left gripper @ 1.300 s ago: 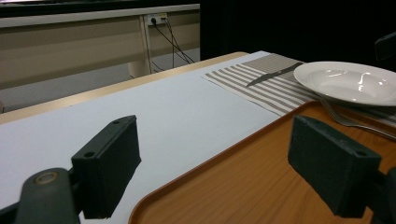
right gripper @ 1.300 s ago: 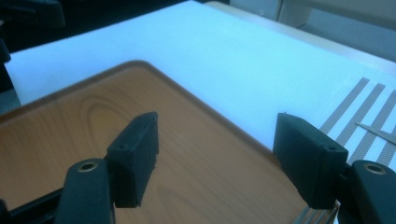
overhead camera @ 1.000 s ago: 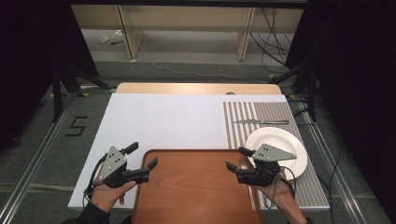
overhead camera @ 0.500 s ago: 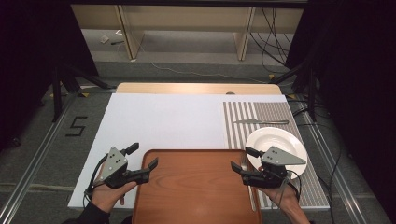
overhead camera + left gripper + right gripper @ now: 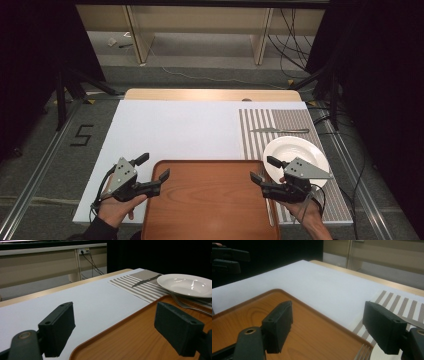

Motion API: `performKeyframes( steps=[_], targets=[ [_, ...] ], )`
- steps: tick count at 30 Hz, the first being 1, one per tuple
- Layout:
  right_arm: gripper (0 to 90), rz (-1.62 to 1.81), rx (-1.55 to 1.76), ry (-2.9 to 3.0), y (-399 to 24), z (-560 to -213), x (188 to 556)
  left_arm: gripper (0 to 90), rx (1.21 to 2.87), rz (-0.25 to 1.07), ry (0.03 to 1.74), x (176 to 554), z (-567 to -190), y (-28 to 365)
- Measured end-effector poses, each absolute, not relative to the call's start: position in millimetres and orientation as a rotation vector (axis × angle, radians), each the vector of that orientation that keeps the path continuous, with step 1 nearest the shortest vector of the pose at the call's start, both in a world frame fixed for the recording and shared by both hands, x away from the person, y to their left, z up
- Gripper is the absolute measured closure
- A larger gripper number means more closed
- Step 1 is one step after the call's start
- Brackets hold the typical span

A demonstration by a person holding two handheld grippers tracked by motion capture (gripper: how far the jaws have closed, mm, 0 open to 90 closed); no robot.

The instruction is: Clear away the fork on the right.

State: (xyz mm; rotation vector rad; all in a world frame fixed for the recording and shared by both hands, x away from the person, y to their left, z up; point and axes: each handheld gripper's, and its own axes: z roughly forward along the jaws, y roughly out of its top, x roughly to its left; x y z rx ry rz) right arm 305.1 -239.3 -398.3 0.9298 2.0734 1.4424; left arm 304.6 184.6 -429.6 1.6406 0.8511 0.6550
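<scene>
Two grippers, left (image 5: 152, 173) and right (image 5: 260, 169), fingers wide, flanking the tray (image 5: 210, 200).

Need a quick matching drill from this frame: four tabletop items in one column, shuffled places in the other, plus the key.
Things:
1. brown wooden tray
2. white round plate
3. silver table knife
4. silver fork

Places:
A. on the striped placemat, beyond the plate
B. at the near edge of the table, between the two grippers
C. between the plate and the tray's right edge
D. on the striped placemat, by the right gripper

Pairs: 1-B, 2-D, 3-A, 4-C
</scene>
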Motion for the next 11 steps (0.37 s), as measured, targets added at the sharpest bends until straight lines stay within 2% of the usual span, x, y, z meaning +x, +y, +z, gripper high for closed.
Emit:
performKeyframes(
  steps=[11],
  targets=[
    [23.7, 1.43, 0.926, 2.094, -238.0, -399.5, 306.0, 16.3, 1.641, 0.657, 0.852, 304.9, -429.7, 184.6]
  ],
)
